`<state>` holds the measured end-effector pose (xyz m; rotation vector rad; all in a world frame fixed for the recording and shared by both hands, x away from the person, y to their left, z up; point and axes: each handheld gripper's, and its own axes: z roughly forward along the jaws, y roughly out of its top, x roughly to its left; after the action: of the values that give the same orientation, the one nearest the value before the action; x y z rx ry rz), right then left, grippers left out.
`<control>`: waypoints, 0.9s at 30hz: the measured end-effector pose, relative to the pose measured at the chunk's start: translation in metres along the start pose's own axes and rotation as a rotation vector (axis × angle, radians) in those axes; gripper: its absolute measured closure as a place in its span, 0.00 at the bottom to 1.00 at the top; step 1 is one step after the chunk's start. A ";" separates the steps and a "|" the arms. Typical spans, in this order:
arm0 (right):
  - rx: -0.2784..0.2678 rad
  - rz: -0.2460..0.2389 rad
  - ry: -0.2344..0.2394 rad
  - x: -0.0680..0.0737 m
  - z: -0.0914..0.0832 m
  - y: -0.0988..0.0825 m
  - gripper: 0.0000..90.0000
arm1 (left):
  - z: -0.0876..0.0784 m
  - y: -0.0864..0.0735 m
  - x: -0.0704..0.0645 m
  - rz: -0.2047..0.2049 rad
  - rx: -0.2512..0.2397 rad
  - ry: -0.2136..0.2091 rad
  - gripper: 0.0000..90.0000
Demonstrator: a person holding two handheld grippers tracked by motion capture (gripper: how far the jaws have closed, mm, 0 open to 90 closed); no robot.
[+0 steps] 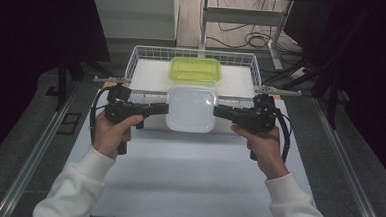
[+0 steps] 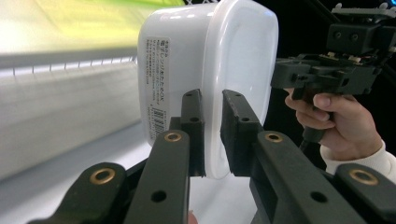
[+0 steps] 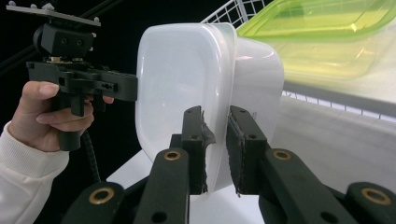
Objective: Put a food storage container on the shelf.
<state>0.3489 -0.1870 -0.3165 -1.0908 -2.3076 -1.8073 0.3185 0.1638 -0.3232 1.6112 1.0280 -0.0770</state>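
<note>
- The worktop (image 1: pixel 187 178) is pale and runs away from the person; at its far end sits a wire basket (image 1: pixel 144 53) with a green box (image 1: pixel 195 69) inside.
- A white tub (image 1: pixel 191 108) with its lid on is held just in front of the basket's near wall, and seems to be off the worktop, though I cannot be sure of the gap beneath it.
- The tub sits squarely between the two hands, so neither is nearer. Its long side runs left to right, from one gripper to the other.
- The left gripper (image 1: pixel 162 108) comes in from the tub's left end. In the left gripper view its fingers (image 2: pixel 192 122) pinch the lid rim, one above and one below.
- The right gripper (image 1: pixel 220 111) mirrors it at the right end, and its fingers (image 3: pixel 243 140) are clamped on the rim there in the same way.
- As I judge it, the next move depends on the basket lying straight ahead and slightly higher. Both hands would have to lift and push forward together, keeping the tub level, for it to clear the wire wall.
</note>
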 end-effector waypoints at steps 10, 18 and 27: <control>-0.033 0.007 0.001 -0.006 -0.001 0.027 0.86 | 0.000 0.037 -0.006 0.039 -0.004 0.009 0.90; -0.049 0.011 0.005 -0.011 0.000 0.050 0.86 | 0.000 0.062 -0.004 0.044 -0.010 0.009 0.90; -0.061 0.005 0.016 -0.014 0.005 0.074 0.86 | 0.000 0.085 0.004 0.041 -0.025 0.008 0.89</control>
<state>0.4004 -0.1834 -0.2612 -1.0839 -2.2531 -1.8897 0.3753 0.1702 -0.2601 1.6104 0.9979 -0.0295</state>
